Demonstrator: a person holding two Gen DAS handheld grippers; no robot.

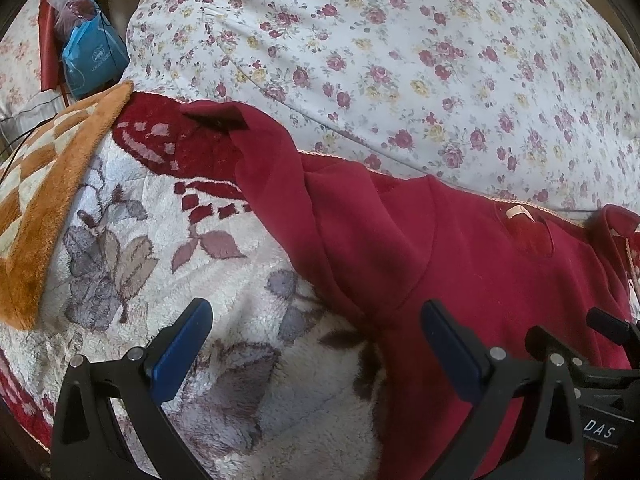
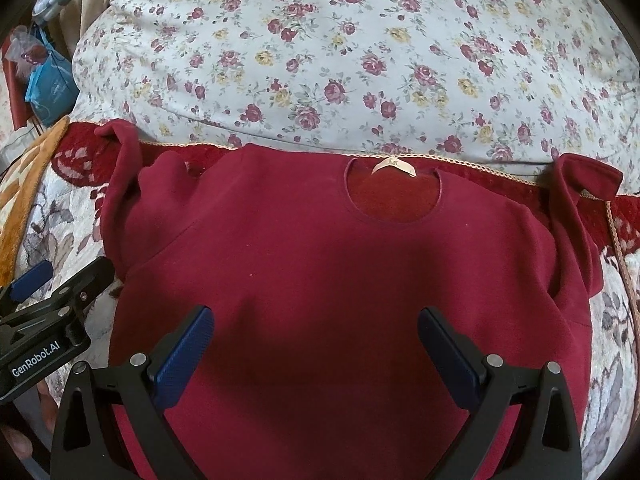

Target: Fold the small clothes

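I am holding both jaws spread and empty: my right gripper [image 2: 312, 344] over the sweater [image 2: 328, 264], lying flat on the blanket [image 1: 240, 280], my left gripper [image 1: 316, 340] at its left edge. Fleece could snag, dragging the sleeve [image 1: 264, 152] crooked.

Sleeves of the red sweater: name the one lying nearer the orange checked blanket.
The left sleeve, the one beside the left gripper. The right sleeve lies across the red sweater, far from the orange checked blanket.

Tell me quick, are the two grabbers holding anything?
Left gripper: open, holding nothing.
Right gripper: open, empty, above the red sweater.
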